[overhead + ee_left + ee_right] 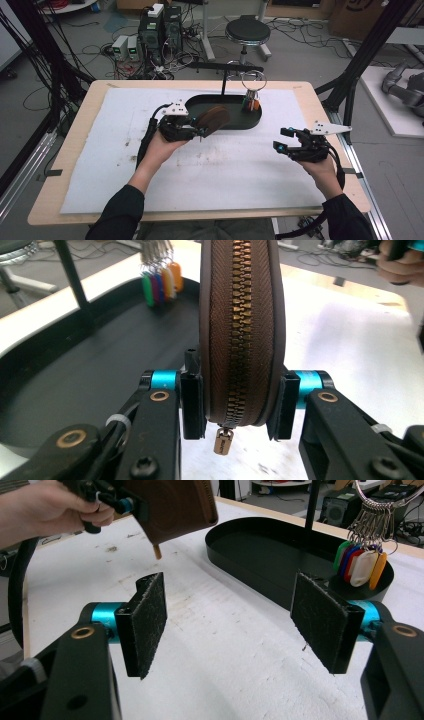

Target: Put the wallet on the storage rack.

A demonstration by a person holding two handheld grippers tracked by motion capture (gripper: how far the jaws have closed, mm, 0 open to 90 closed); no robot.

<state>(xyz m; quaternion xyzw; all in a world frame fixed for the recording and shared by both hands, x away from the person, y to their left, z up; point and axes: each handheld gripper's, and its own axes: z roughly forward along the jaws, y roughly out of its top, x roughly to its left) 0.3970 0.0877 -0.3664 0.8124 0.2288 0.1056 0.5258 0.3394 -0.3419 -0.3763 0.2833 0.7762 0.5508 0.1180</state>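
Left gripper (235,405) fingers clamp the brown zip pouch (241,330) above the black tray (200,106) rim; right gripper (240,625), fingers spread and empty, waits beside it. Placement apparently remains undone.

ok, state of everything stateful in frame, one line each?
left gripper: shut on the brown pouch
brown pouch: zipped shut, held off the table over the tray's near edge
right gripper: open, nothing between its pads
black tray: flat on the table
key tags: hanging on a ring from the tray's stand
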